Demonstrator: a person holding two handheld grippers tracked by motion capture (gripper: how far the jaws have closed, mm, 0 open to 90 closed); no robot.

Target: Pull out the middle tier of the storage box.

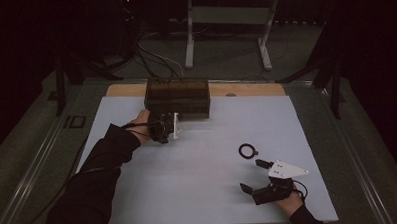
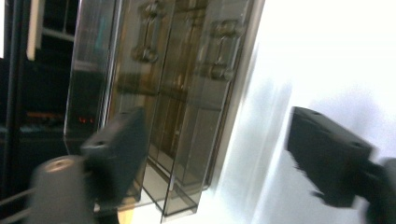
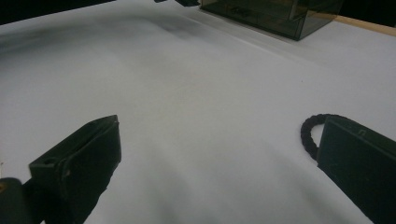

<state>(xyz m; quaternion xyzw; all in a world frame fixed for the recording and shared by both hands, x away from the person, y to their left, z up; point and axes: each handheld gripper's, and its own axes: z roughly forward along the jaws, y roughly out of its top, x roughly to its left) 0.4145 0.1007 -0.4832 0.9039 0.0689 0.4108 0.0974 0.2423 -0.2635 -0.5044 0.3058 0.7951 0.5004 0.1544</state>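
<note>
Dark translucent box (image 1: 177, 97) sits at the far edge of the white worktop (image 1: 209, 191), left of centre, long side toward the person. Left tongs (image 1: 173, 127) hover just in front of its near face, jaws spread, nothing between them; in the left gripper view the box wall (image 2: 187, 93) lies past the jaws. Black ring (image 1: 248, 151) lies flat, well apart from the box, right of centre. Right tongs (image 1: 253, 176) rest just beside the ring, jaws spread wide, empty; ring (image 3: 309, 133) peeks from behind one jaw.

Free room on the white tabletop (image 1: 199, 187)

Dark translucent plastic box (image 1: 177, 96) blocks the far edge; small black cord ring (image 1: 248, 151) lies right of centre.
</note>
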